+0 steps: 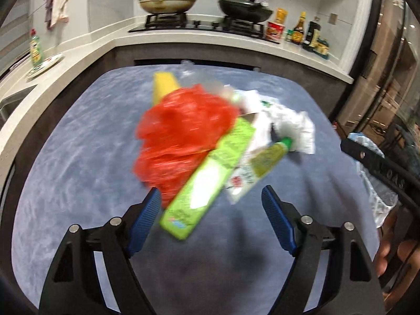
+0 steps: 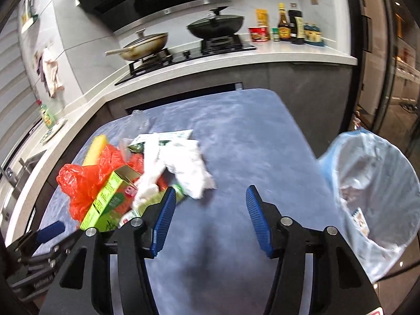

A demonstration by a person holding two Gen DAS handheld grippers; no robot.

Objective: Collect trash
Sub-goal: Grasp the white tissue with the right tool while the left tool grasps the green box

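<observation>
A heap of trash lies on the blue table (image 1: 65,183): a red plastic bag (image 1: 181,136), a long green box (image 1: 207,181), a green tube (image 1: 270,157), crumpled white wrapping (image 1: 288,126) and a yellow piece (image 1: 164,84). My left gripper (image 1: 212,191) is open just above the near end of the green box, its pads clear of it. In the right wrist view the same heap sits at the left, with the red bag (image 2: 86,181), green box (image 2: 105,202) and white wrapping (image 2: 183,162). My right gripper (image 2: 212,188) is open over bare table, beside the white wrapping.
A bin with a pale blue liner (image 2: 375,183) stands off the table's right edge and holds a few scraps. A kitchen counter (image 2: 288,55) with two pans, a stove and sauce bottles runs behind the table. A sink (image 2: 15,181) is at the left.
</observation>
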